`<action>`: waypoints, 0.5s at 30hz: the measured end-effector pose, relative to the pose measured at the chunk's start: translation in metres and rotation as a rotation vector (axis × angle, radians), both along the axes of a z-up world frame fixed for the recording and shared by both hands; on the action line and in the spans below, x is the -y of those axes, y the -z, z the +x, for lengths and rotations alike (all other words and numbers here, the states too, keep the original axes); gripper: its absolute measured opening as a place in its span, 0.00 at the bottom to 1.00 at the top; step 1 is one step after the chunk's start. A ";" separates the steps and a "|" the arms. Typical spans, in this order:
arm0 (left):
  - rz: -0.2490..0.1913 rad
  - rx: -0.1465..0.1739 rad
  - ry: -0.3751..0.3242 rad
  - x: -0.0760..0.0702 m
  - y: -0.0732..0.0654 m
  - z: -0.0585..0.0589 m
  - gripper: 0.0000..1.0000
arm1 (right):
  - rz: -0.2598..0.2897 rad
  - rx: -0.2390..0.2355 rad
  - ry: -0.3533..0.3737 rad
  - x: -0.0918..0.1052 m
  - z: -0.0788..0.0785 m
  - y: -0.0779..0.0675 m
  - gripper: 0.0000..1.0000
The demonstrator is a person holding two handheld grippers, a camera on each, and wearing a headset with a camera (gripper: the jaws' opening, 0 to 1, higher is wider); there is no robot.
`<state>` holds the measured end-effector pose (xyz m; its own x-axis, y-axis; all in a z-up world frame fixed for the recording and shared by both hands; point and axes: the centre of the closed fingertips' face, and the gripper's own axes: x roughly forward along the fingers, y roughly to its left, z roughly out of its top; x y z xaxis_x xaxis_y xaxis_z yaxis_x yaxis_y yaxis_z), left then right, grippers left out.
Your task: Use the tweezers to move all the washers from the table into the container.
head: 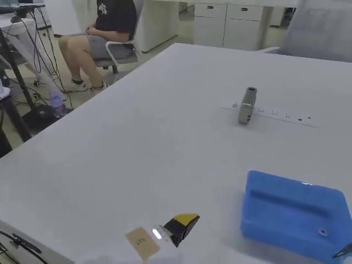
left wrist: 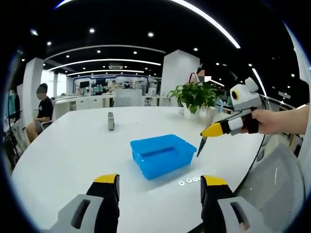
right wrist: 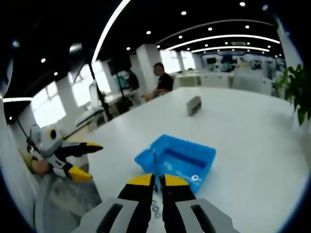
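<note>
L gripper [left wrist: 160,179]: jaws spread wide, nothing btwn them. It sits low at the near edge of the table [head: 137,154], facing the container [left wrist: 158,154]. In head view we take the yellow-tipped gripper at bottom centre for this one.

R gripper [right wrist: 155,180]: jaws pinched nearly together on the tweezers [left wrist: 200,145]. A hand [left wrist: 272,121] holds it up off the table.

Tweezers: gripped at the rear end, tips pointing down and in the air. In L gripper view they hang just beside the container's right side. Tips too small for us to tell if they carry anything.

Washers [left wrist: 189,180]: approx 3 small pale rings in a short row on the table. They lie just beside the container's near right corner, below the tweezer tips and apart from them.

Container: blue, rectangular, flat on the white table.

Ring [right wrist: 195,178]: one small pale ring on the blue, near the container's edge. We can't tell if it's a washer.

Grey block [head: 247,104]: on the table beyond the container, well apart from it.

Plant [left wrist: 194,94]: at the table's far end.

Seated person [head: 107,30]: on a chair off the table's far left corner.
</note>
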<state>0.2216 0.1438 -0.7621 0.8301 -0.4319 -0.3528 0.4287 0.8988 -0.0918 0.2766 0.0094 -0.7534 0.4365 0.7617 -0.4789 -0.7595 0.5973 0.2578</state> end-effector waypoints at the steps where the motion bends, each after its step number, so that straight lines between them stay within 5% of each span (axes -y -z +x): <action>1: 0.000 0.001 0.001 0.000 0.000 0.000 0.67 | -0.004 -0.006 -0.001 0.000 -0.003 0.004 0.03; 9: -0.002 -0.003 0.008 0.001 0.000 -0.001 0.66 | -0.022 -0.092 -0.003 0.002 -0.018 0.040 0.03; 15: 0.002 -0.002 0.008 0.001 0.001 -0.001 0.66 | -0.034 -0.115 -0.014 0.001 -0.022 0.051 0.03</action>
